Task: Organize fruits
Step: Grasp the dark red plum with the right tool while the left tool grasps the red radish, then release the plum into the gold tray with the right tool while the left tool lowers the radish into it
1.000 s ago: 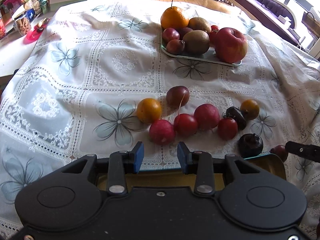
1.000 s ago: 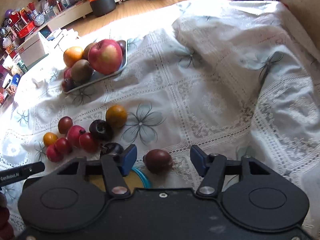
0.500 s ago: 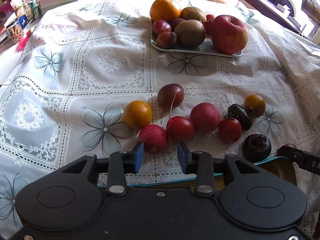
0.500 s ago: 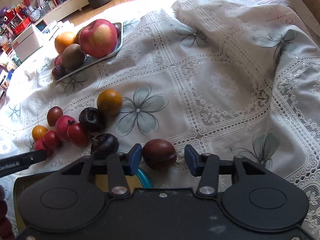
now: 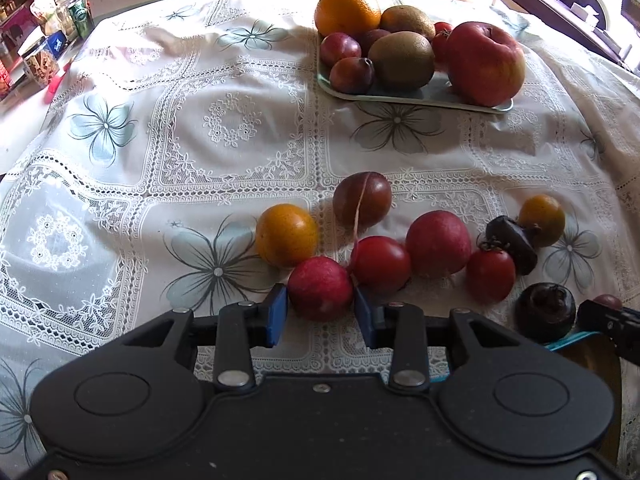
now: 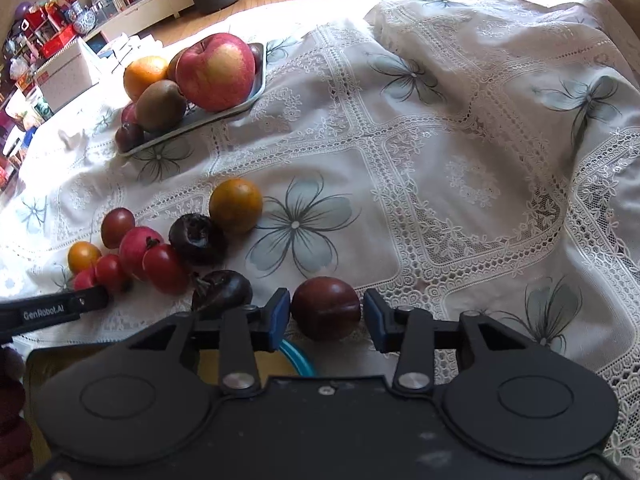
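Our left tongs (image 5: 320, 312) straddle a pinkish-red fruit (image 5: 320, 287) on the counter. Their blue pads (image 5: 277, 314) sit right at its sides, and the jaws are opening at this moment, so we call them spread around it rather than pinching. Our right tongs (image 6: 325, 318) bracket a dark plum (image 6: 326, 307), the left pad about touching it, the right one just clear; we cannot tell whether they press it.

Beyond the left tongs lie a small orange fruit (image 5: 286, 234), a red tomato (image 5: 380, 265), a larger red fruit (image 5: 438, 243) and a brown plum (image 5: 362, 199), bunched together on the lace tablecloth (image 5: 200, 140). Two dark shrivelled fruits (image 5: 546, 312) lie to the right.

Farther back a pale tray (image 5: 400, 98) holds a big apple (image 5: 485, 63), kiwis (image 5: 401, 60), an orange (image 5: 347, 10) and plums (image 5: 351, 75).
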The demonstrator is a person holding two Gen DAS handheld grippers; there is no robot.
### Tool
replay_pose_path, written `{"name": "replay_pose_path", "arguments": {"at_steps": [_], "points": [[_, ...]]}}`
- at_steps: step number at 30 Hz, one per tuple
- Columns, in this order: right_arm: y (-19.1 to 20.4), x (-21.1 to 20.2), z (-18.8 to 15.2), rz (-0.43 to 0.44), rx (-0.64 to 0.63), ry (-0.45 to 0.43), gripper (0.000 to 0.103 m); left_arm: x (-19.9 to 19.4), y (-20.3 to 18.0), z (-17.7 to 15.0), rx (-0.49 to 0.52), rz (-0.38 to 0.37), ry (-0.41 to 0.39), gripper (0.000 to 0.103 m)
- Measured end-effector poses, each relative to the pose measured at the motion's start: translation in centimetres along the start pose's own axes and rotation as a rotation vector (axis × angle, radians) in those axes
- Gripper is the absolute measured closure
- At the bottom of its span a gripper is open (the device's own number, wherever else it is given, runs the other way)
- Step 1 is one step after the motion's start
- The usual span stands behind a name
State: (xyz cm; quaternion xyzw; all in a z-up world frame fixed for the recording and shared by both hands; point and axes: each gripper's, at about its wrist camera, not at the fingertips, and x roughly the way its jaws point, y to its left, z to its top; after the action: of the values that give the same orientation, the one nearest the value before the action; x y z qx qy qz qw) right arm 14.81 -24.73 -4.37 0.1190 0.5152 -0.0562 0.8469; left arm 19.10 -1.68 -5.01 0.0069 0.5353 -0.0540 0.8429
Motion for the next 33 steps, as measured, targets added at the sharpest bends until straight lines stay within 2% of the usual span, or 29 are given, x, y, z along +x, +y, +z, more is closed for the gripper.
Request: {"name": "replay_pose_path", "arguments": {"at_steps": [4,7,11,20,23,27,30,33], "points": [[0.3,0.1,-0.2,-0.018,-0.004,-0.019,0.058,0.4,-0.3,0.1,0.005,0.014,-0.004,0.056],[0.4,0.1,-0.3,-0.026,-0.008,-0.033,0.062,0.4,-0.5,0.0,0.013,0.026,-0.015,0.057],[-0.3,-0.7,-0.4,0.001,0.027,-0.06,0.062,-0.3,-0.6,-0.2,0.006,0.036,-0.04,0.057],[-0.9,-6.1,-0.7,0.04,0.06,-0.177,0.062,-7.0,1.1,-0.8,-0.051,-0.037,-0.13,0.057],[-0.6,-8.3,-1.7,0.071,0.055,-0.201,0.062,-9.2,1.7,-2.1,-0.038,-0.033,-0.136,0.057],[0.4,-10.4,-3.6,0.096,0.003,-0.209,0.062,-10.4,1.5,-4.7,-0.003,0.039,-0.126,0.057],[1.1,-10.9,-5.6,0.099,-0.039,-0.178,0.062,-10.6,1.2,-7.3,0.016,0.055,-0.123,0.057],[1.8,-10.5,-7.8,0.096,-0.083,-0.121,0.062,-10.4,1.1,-9.5,-0.002,0.039,-0.082,0.057]]}}
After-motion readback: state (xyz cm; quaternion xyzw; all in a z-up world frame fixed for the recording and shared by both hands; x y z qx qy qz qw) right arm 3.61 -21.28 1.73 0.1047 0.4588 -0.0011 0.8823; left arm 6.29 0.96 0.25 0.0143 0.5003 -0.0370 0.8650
